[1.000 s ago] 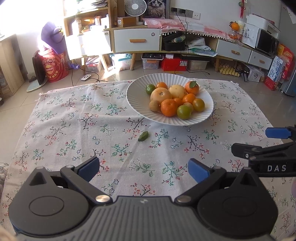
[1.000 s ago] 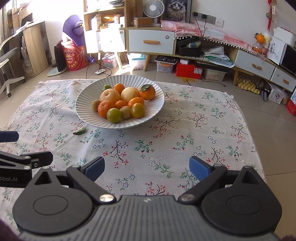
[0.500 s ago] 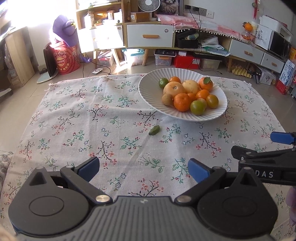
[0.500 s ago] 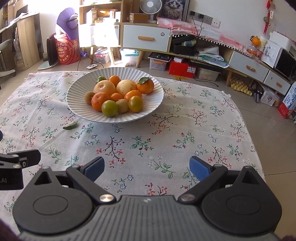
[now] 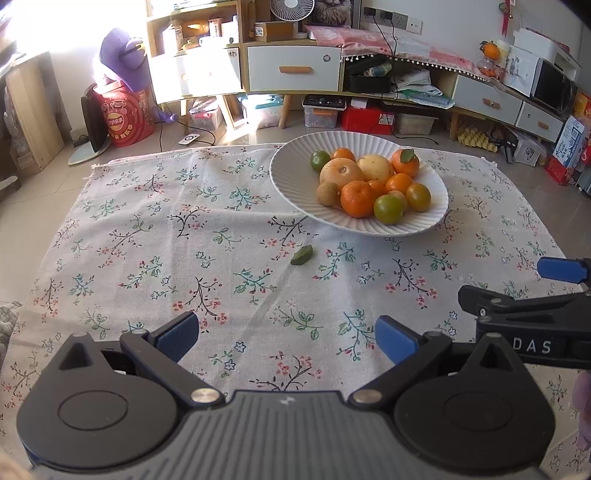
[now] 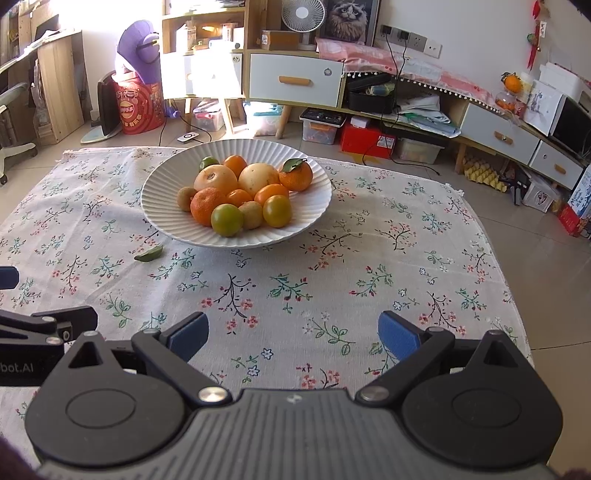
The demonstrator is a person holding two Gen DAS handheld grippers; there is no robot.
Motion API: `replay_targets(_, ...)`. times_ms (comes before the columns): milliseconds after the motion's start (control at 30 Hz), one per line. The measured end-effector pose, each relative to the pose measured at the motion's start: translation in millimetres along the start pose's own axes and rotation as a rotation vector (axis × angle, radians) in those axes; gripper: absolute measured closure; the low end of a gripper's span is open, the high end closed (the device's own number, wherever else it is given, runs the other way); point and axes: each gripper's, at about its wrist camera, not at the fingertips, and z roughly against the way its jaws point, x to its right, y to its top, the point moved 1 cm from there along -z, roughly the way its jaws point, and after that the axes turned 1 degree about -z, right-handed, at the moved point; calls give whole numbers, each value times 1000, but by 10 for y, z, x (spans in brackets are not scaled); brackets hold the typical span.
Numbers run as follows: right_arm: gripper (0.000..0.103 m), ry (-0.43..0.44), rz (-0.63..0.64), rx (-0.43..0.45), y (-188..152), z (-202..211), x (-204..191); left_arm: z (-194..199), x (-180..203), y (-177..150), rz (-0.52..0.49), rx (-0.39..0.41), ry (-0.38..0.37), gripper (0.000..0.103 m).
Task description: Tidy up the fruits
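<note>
1. Two grippers are held low over the near edge of a floral tablecloth [image 5: 147,229]; the left gripper [image 5: 288,334] is spread wide with nothing between its blue pads, and the right gripper [image 6: 293,332] is likewise spread wide and empty.
2. All the fruits are piled in a white ribbed plate [image 6: 166,206] that rests on the cloth, well ahead of both grippers.
3. Among the pile, two large pale yellow fruits [image 6: 216,177] are seen at the centre, a leafed tangerine [image 6: 296,175] at the back right, a small green lime [image 6: 208,161] at the back left, and a green-yellow citrus [image 6: 226,219] at the front.
4. One loose green leaf [image 5: 302,255] lies on the cloth just in front of the plate, apart from its rim.
5. Only bare patterned cloth is found between the grippers and the plate.
6. Part of the right gripper is caught at the right edge of the left wrist view, beside the left one.
7. Behind the cloth, a white drawer cabinet [image 6: 295,79], a desk fan [image 6: 303,16], a purple plush toy [image 6: 142,51] and a red drum [image 6: 136,107] are visible.
</note>
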Motion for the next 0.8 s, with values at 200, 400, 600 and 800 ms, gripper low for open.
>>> replay_targets(200,5,3,3,-4,-5,-8,-15,-18,-5,-5,-1,-4,-2,22)
replay_targets(400,5,3,4,-5,-9,-10,-21,-21,-8,-3,-2,-6,-9,22)
replay_targets(600,5,4,2,-9,-9,-16,-17,-22,-9,-4,-1,-8,-9,22)
replay_targets(800,5,6,7,-13,-14,-27,-24,-24,-7,-4,-2,-8,-9,22)
